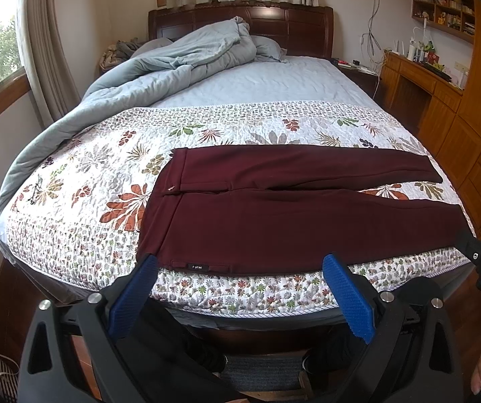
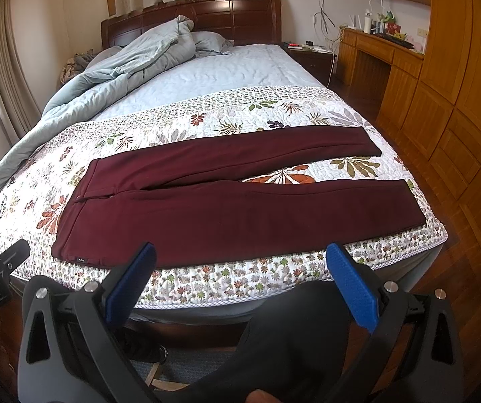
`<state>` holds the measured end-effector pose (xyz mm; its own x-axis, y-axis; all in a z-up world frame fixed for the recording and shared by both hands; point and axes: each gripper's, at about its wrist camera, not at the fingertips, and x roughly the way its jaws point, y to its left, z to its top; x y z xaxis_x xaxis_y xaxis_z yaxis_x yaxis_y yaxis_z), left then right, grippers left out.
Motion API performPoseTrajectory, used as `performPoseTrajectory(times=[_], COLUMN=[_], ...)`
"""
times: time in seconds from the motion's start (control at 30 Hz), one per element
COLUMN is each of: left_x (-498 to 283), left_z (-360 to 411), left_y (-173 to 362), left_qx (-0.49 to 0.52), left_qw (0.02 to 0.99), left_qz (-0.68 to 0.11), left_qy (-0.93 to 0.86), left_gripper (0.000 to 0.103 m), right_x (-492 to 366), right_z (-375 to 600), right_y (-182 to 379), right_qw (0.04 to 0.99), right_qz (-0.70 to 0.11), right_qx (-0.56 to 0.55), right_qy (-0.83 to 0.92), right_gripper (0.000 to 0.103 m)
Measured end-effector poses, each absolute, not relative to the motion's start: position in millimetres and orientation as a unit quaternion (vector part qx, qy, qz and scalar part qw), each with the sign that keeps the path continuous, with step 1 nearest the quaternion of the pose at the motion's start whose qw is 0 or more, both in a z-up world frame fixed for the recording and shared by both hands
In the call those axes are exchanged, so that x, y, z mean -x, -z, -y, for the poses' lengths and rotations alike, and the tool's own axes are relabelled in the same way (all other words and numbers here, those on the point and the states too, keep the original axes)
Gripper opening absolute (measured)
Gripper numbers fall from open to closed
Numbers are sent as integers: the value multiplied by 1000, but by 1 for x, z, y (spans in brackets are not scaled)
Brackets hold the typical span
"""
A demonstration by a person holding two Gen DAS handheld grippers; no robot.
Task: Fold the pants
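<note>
Maroon pants (image 1: 294, 215) are lying flat along the near edge of the quilt (image 1: 89, 181), waistband left. Left gripper (image 1: 240, 265) and right gripper (image 2: 240, 252) are hovering wide open, holding nothing; pinching the near leg's edge at both ends should keep the fold aligned.

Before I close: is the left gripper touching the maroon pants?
Apart. Left wrist view: left gripper open, short of maroon pants; floral quilt shows between.

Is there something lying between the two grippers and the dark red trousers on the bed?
Nothing visible. The maroon fabric pants lie flat on the floral quilted bedspread. The left gripper and right gripper are open, with only bare bedspread edge ahead.
</note>
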<state>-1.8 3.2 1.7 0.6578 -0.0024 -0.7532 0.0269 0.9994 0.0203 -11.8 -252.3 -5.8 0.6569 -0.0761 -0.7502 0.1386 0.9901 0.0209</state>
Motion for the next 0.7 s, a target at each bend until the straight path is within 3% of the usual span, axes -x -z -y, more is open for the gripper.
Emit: performPoseTrajectory(times=[0.7], left_x=[-1], left_z=[1], left_y=[-6], left_qx=[-17], left_qw=[911], left_qz=[-411], left_qy=[7], left_gripper=[99], right_x=[9], right_z=[248], right_y=[5], right_qw=[910], right_qz=[-410], right_qx=[-38], right_qy=[55], right_gripper=[101])
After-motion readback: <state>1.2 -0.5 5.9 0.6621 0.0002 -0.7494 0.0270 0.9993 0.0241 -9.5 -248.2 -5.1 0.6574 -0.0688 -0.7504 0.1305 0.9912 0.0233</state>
